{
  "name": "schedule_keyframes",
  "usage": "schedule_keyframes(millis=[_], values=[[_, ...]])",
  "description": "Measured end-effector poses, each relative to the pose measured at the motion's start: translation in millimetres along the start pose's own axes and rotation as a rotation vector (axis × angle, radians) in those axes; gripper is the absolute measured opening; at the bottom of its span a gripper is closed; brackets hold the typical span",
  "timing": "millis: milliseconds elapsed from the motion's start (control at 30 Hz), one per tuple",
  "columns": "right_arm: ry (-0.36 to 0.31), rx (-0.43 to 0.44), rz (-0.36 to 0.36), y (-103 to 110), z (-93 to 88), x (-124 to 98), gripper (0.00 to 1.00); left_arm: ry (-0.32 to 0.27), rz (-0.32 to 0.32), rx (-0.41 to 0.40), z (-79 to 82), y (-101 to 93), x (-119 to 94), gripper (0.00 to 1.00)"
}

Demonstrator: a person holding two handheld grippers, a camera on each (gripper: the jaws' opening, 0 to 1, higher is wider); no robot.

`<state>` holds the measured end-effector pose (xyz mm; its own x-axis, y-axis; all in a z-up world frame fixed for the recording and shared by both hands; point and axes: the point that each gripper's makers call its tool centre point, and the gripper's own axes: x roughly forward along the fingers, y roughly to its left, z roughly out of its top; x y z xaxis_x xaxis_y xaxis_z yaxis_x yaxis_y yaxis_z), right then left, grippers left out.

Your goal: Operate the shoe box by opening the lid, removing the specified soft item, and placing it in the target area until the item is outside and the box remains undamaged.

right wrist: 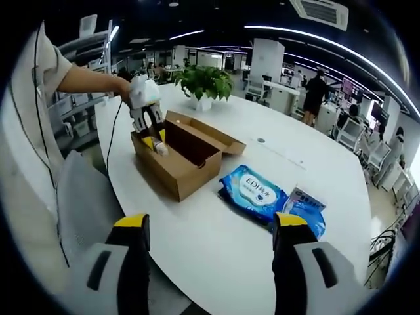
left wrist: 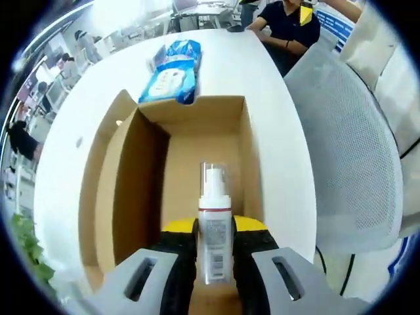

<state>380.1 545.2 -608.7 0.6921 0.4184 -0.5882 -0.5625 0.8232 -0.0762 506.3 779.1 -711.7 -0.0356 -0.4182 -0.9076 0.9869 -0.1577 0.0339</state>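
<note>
Yellow-tipped jaws of the left gripper (left wrist: 215,252) pinch a bottle (left wrist: 214,236) upright over the open box (left wrist: 197,108), its long axis running straight up between them. The soft blue pack (right wrist: 252,190) already lies on the table (right wrist: 308,157) just beyond the box. The right gripper (right wrist: 210,252) hangs spread and empty, well back (its view alone shows the person's hand (right wrist: 125,88) on the left tool).

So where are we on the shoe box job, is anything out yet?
The shoe box lid is already open and the blue wipes pack lies on the white table beside it. In hand: the left gripper is shut on a pump bottle over the box interior. The right gripper is open, holding nothing. Left: whether that bottle is going in or out, I cannot tell.
</note>
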Motion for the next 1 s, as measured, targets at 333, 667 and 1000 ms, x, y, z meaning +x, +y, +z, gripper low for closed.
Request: schedule_keyframes(millis=[333, 667, 1000], values=[[-0.024, -0.055, 0.048, 13.2, 9.9, 7.8, 0.61, -0.068, 0.007, 0.030, 36.7, -12.2, -7.0, 0.17], [-0.047, -0.082, 0.098, 26.6, 19.1, 15.4, 0.54, -0.126, -0.020, 0.093, 73.1, -35.0, -9.8, 0.17], [-0.057, -0.098, 0.143, 40.4, 23.0, 21.9, 0.49, -0.180, -0.049, 0.144, 100.4, -55.6, -12.7, 0.17]])
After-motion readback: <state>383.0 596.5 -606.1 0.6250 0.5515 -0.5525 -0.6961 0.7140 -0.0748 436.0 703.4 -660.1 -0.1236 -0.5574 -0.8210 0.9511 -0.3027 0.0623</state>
